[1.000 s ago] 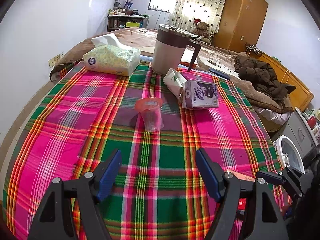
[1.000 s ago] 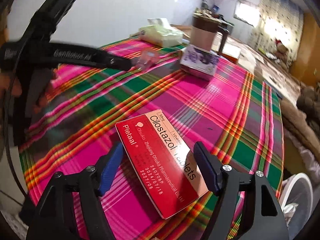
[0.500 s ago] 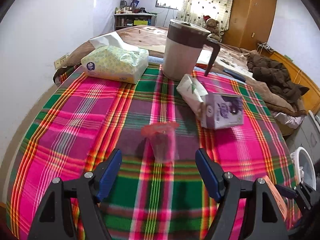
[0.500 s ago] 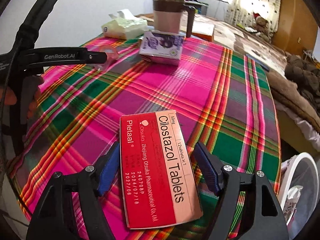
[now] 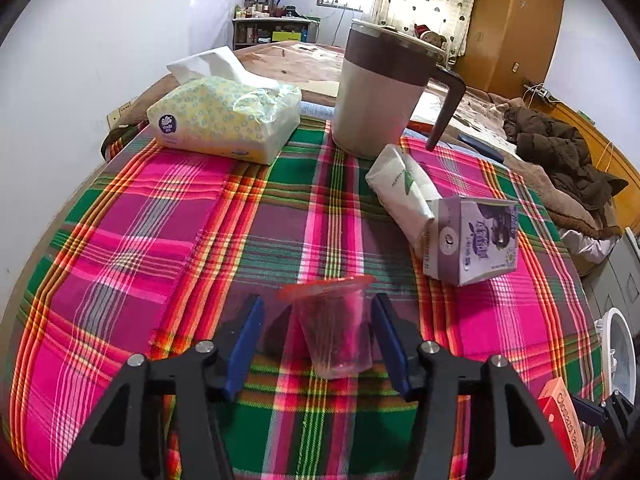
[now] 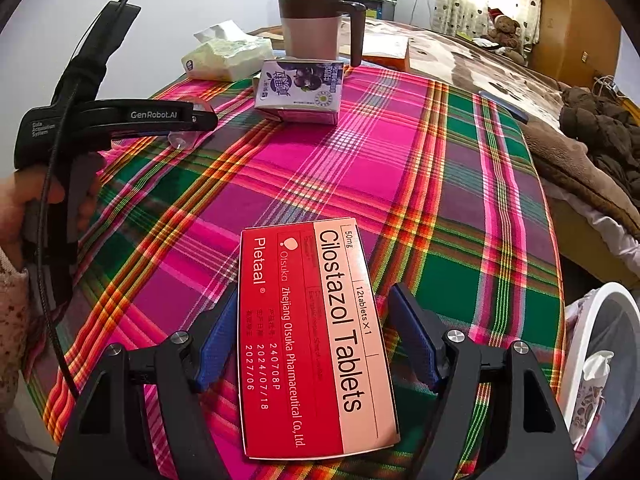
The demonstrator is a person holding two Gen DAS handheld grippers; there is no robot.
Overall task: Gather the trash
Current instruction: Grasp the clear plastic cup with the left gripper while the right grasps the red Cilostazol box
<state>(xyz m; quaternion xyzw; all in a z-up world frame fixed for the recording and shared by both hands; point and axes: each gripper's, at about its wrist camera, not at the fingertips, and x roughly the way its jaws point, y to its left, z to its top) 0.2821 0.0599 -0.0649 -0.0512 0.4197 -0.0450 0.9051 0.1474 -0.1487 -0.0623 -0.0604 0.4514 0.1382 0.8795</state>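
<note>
A clear plastic cup with a red rim (image 5: 334, 326) stands on the plaid tablecloth (image 5: 160, 240), between the fingers of my left gripper (image 5: 318, 330), which is open around it with gaps on both sides. My right gripper (image 6: 310, 332) is shut on a red and pink tablet box (image 6: 308, 336), held flat above the table's near edge. The box also shows in the left wrist view (image 5: 560, 412). A purple drink carton (image 5: 476, 246) lies on its side next to a crumpled white packet (image 5: 400, 192). The left gripper also shows in the right wrist view (image 6: 120, 116).
A tissue pack (image 5: 224, 120) and a big mug with a dark handle (image 5: 380, 92) stand at the table's far side. A white bin (image 6: 600, 344) with rubbish in it stands beside the table's right edge. A bed (image 6: 500, 76) with brown clothes lies beyond.
My left gripper has moved forward so that the cup now stands between its fingers. My right gripper, still holding the box, has swung a little to face the table's far side.
</note>
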